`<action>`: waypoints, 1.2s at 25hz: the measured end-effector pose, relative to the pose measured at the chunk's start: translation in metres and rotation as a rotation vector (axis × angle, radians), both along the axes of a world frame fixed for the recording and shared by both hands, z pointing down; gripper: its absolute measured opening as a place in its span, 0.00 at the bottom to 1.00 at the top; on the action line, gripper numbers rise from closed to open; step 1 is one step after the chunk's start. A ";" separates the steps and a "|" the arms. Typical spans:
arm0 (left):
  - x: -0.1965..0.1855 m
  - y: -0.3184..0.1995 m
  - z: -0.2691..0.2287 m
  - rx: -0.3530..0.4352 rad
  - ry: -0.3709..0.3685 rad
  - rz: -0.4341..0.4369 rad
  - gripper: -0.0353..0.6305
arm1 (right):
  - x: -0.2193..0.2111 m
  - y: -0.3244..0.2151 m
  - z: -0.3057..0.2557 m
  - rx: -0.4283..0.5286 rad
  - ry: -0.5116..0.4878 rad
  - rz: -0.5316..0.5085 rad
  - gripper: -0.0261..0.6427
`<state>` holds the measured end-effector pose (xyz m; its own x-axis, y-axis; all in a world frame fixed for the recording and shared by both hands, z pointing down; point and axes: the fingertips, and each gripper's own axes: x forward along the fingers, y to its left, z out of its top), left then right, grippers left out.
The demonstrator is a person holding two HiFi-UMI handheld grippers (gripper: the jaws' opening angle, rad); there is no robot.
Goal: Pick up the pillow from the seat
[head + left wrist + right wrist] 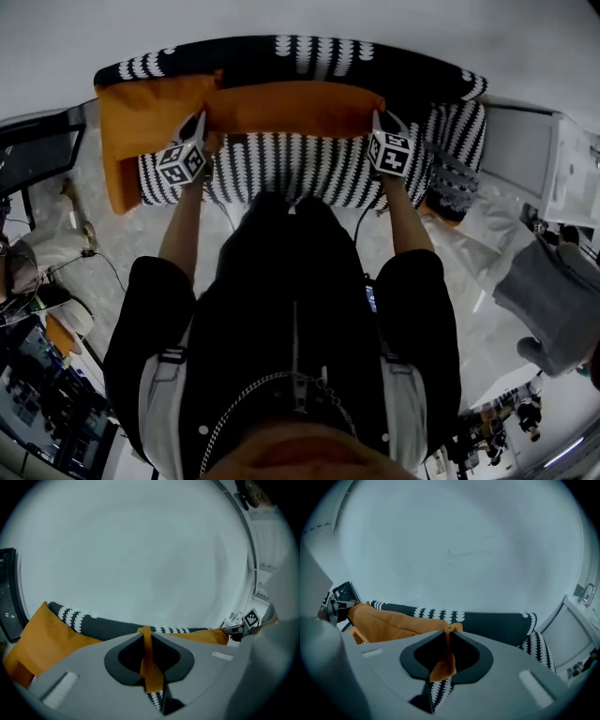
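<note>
An orange pillow (pixel 292 108) hangs stretched lengthwise above the black-and-white patterned seat (pixel 309 169). My left gripper (pixel 199 133) is shut on the pillow's left corner; orange fabric (pixel 149 665) is pinched between its jaws. At the pillow's right corner my right gripper (pixel 378 127) is shut on the cloth (pixel 445 660), which sticks out between its jaws. Both marker cubes sit just below the pillow's ends. A second orange pillow (pixel 141 127) leans at the seat's left end, behind my left gripper.
The seat's dark backrest (pixel 281 52) stands against a pale wall. A patterned cushion (pixel 455 183) lies at the seat's right end. A white cabinet (pixel 562 159) stands at the right, a dark screen (pixel 37 150) at the left, cables on the floor.
</note>
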<state>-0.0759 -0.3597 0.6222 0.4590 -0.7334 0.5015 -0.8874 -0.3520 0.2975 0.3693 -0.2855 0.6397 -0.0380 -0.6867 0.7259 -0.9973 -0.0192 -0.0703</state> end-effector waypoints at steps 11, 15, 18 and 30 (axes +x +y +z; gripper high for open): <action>0.001 0.018 -0.147 0.250 0.087 -0.017 0.11 | -0.002 -0.005 -0.152 0.306 0.010 -0.014 0.12; -0.012 0.025 -0.185 0.301 0.116 -0.034 0.11 | -0.015 0.002 -0.192 0.383 0.020 -0.021 0.12; -0.015 0.029 -0.204 0.332 0.115 -0.038 0.11 | -0.017 0.008 -0.212 0.424 0.013 -0.025 0.12; 0.015 0.039 -0.226 0.372 0.095 0.033 0.11 | 0.010 0.030 -0.237 0.464 0.033 -0.005 0.11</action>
